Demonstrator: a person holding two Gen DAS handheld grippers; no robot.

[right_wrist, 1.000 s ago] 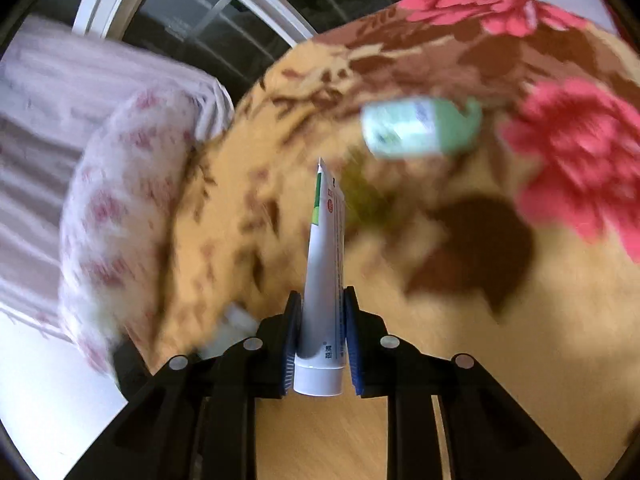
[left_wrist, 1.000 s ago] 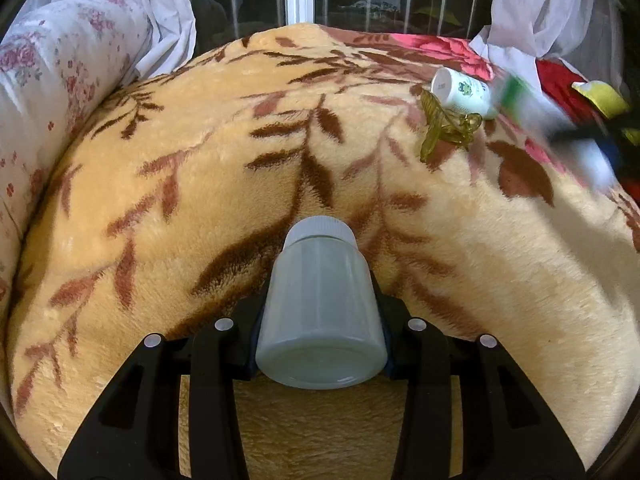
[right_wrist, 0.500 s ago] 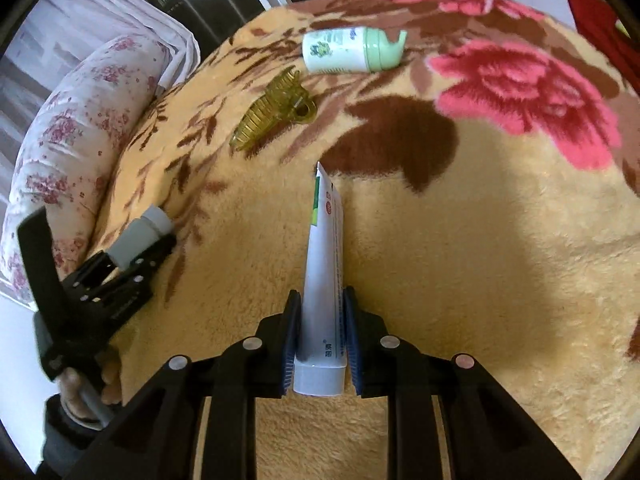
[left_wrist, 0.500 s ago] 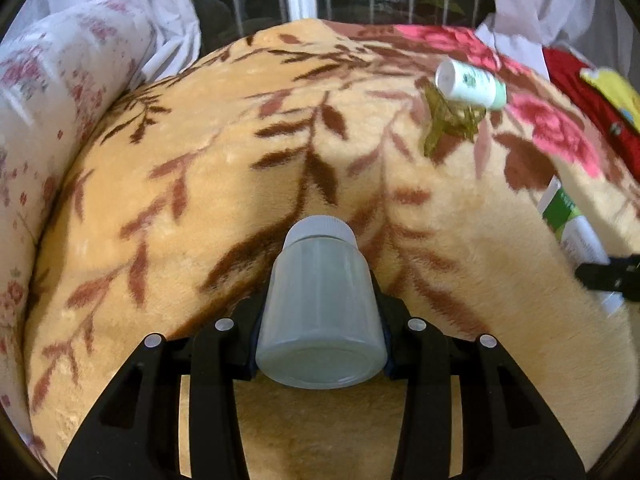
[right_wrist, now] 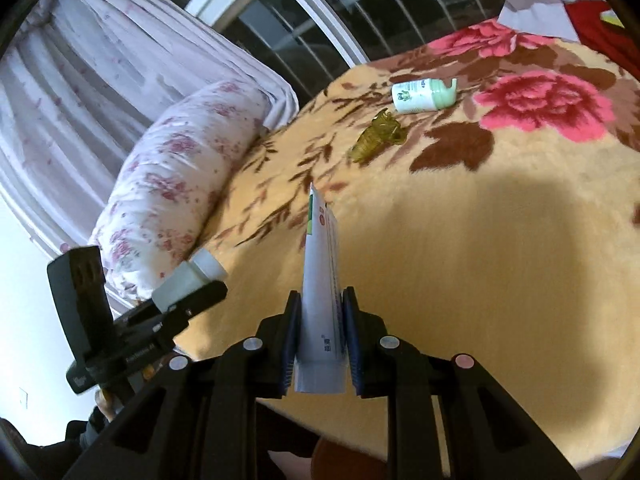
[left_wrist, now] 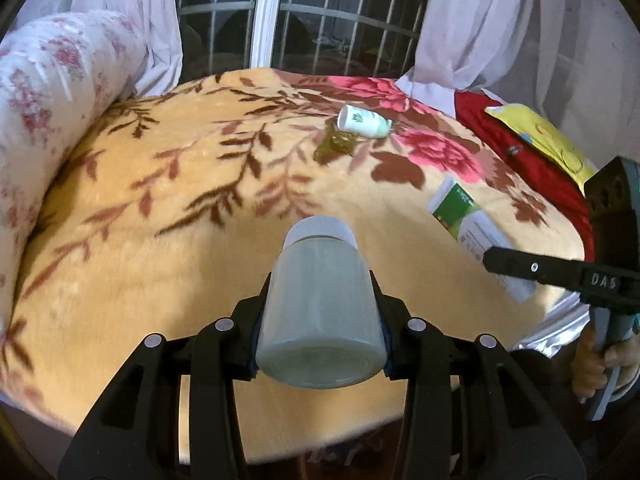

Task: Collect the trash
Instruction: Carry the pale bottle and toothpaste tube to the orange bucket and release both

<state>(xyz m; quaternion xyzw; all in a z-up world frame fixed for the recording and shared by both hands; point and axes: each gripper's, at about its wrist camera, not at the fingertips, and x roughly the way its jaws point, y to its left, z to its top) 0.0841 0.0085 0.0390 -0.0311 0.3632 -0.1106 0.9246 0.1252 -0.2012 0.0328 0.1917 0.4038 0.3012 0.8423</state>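
both left fingers [left_wrist: 256,320] clamp a frosted jar [left_wrist: 320,308]; the right gripper [right_wrist: 320,336] pinches a white tube [right_wrist: 320,280] bearing unreadable print. "das" shows on the right gripper's side. both point down over the floral blanket [left_wrist: 140,240], now nearer its edge than before; green-capped bottle [right_wrist: 424,96] and hair claw [right_wrist: 378,138] lie farther off.

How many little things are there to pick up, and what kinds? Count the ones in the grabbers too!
Jars: 1, the frosted jar in the left gripper
Tubes: 1, the white tube in the right gripper
Bottles: 1, the white and green bottle on the blanket
Hair clips: 1, the yellow-green hair clip
Total: 4
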